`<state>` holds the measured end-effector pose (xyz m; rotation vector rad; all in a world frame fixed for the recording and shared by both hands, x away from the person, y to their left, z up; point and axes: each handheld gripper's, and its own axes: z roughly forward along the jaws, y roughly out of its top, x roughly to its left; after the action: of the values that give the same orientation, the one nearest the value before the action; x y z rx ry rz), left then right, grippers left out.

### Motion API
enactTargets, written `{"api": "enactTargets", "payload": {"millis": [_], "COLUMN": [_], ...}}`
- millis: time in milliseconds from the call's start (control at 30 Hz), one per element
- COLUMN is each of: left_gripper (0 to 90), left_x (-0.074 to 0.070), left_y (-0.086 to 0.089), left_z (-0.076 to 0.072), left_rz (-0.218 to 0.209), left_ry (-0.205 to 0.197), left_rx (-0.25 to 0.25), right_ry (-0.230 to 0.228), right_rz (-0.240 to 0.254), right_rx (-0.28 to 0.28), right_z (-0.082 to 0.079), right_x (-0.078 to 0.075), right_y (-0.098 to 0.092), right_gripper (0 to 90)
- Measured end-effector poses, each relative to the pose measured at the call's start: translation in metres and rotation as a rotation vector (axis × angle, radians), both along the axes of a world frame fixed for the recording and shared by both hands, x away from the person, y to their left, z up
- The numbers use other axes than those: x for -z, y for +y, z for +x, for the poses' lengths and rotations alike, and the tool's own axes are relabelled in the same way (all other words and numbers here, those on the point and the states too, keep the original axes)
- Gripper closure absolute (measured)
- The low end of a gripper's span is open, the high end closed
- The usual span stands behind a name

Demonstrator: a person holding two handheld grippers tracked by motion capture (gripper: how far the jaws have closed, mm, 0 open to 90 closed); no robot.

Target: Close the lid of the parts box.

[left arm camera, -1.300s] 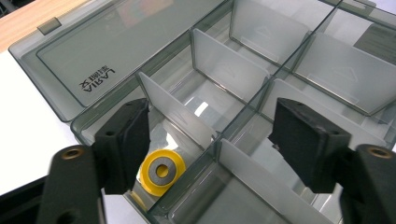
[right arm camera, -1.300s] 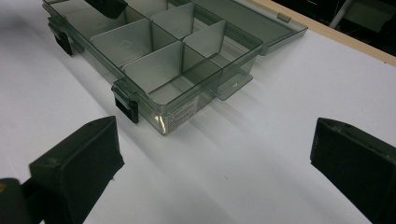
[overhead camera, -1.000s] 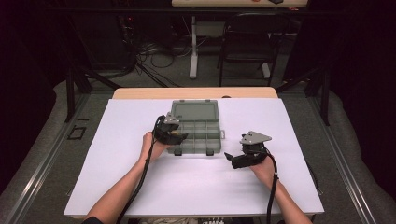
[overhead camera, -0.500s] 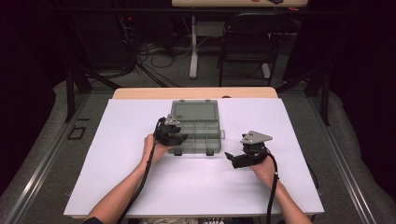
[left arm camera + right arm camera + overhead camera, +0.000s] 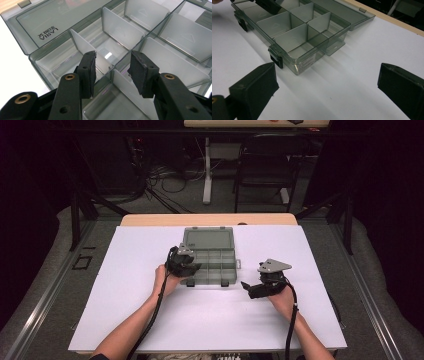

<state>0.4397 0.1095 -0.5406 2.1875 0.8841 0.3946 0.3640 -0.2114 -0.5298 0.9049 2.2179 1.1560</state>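
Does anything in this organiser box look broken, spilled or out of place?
Nothing stands out. The smoky transparent plastic organiser box lies open and flat on the white table cover, its white dividers upright, and its compartments look empty.

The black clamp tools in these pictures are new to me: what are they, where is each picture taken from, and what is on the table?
A person sits at a table covered with a white sheet and holds a hand-operated two-jaw gripper in each hand. The high view looks down from above the person's side. The other two views come from cameras riding on each gripper, looking along its black jaws.

On the sheet lies a clear grey plastic organizer box, lid folded open, with white dividers forming compartments that look empty.

The left gripper hovers over the box's near left corner; its jaws have just been closing, straddling the middle wall without pressing on it. The right gripper rests on the sheet beside the box, jaws wide open, holding nothing.
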Motion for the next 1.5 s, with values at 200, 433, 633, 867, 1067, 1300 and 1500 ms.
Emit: {"api": "enactTargets", "payload": {"millis": [200,433,633,867,1067,1300,1500], "left_gripper": [57.0,57.1,57.2,57.2,57.3,57.3,57.4], "left_x": [0.000,0.000,0.000,0.000,0.000,0.000,0.001], "left_y": [-0.001,-0.001,-0.001,-0.001,-0.001,0.000,0.000], "left_z": [-0.001,-0.001,-0.001,-0.001,-0.001,-0.001,-0.001], "left_rz": [0.009,0.007,0.005,0.001,-0.002,-0.002,-0.006], "left_ry": [-0.007,-0.007,-0.010,-0.006,-0.008,-0.006,-0.008], "left_rx": [-0.004,-0.008,-0.007,-0.006,-0.008,-0.004,-0.002], "right_ry": [-0.011,0.011,0.029,0.055,0.068,0.092,0.123], "right_rz": [0.011,0.018,-0.005,0.022,0.001,-0.024,-0.059], "right_rx": [-0.006,-0.017,0.007,0.025,0.027,0.027,0.046], "right_z": [0.002,0.019,0.036,0.066,0.082,0.098,0.116], "right_x": [-0.008,-0.010,-0.010,-0.018,-0.016,-0.021,-0.022], "right_y": [0.002,0.002,0.003,0.003,0.007,0.013,0.022], "right_gripper": [2.1,1.6,1.4,2.6,4.1,13.9,29.2]}}
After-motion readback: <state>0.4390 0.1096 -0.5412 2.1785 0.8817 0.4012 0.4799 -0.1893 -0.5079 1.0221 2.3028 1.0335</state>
